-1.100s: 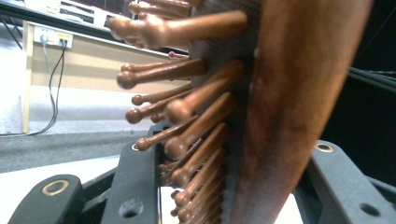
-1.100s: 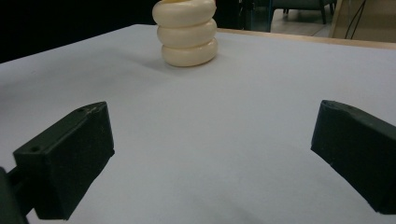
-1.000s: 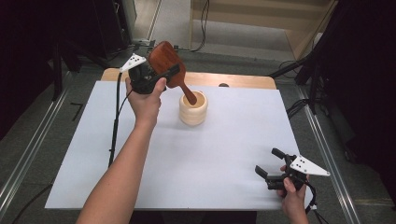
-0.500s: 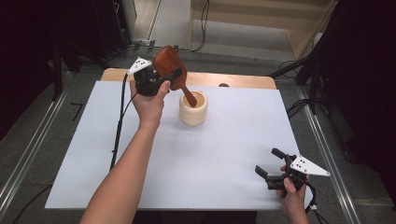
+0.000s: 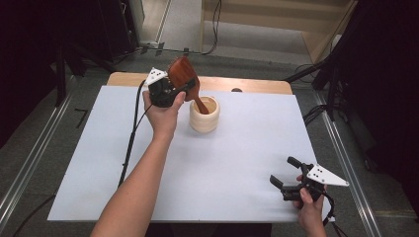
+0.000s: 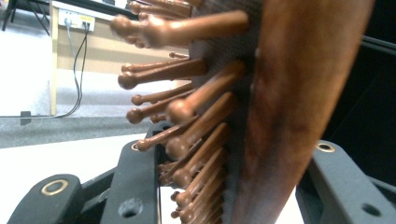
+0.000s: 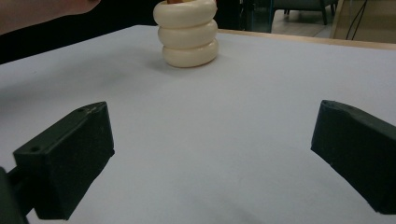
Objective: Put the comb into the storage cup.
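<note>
High view: white table sheet [image 5: 237, 163] was evenly lit from above, brightest area in frame; floor left and right of it fell to near black. Soft, short shadow lay under cream holder [image 5: 204, 114], on side toward forearm. No glare on sheet. Left gripper view: wooden brush [image 6: 289, 93] was out of focus at close range, its pegs blurred, dull sheen on peg tips. Right gripper view: near black jaws were soft and underexposed; holder [image 7: 187, 32] beyond them was sharper, faint shadow at its base.
</note>
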Tool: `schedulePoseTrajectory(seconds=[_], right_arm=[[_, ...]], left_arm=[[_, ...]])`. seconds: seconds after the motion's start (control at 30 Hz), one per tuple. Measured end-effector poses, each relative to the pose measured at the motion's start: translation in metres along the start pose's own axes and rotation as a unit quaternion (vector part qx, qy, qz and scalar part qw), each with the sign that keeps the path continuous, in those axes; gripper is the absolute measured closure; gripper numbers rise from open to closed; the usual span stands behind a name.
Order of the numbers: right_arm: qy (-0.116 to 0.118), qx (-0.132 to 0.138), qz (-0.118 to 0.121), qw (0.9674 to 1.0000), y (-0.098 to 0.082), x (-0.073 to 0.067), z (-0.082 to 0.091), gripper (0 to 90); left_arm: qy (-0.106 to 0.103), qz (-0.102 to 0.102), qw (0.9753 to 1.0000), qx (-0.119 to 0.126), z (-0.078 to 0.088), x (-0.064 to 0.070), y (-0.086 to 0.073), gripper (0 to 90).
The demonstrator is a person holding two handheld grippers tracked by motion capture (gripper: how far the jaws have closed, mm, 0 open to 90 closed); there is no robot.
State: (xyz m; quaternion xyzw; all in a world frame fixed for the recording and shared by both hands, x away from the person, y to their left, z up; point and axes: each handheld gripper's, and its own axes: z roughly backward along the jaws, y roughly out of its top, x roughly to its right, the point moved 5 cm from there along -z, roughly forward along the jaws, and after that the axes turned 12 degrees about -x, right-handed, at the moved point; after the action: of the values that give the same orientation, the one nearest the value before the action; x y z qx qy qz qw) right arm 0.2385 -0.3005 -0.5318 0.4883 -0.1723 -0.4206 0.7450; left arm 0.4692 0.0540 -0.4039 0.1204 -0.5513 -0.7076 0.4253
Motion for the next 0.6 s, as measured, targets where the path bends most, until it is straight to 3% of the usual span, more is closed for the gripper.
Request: schedulePoseTrajectory(seconds=[0.6], right_arm=[[0.001, 0.001, 0.001, 1.0, 0.0, 0.0, 0.0, 0.0]], left_arm=[[0.01, 0.008, 0.9998, -0.012, -0.017, -0.002, -0.018, 56.2]])
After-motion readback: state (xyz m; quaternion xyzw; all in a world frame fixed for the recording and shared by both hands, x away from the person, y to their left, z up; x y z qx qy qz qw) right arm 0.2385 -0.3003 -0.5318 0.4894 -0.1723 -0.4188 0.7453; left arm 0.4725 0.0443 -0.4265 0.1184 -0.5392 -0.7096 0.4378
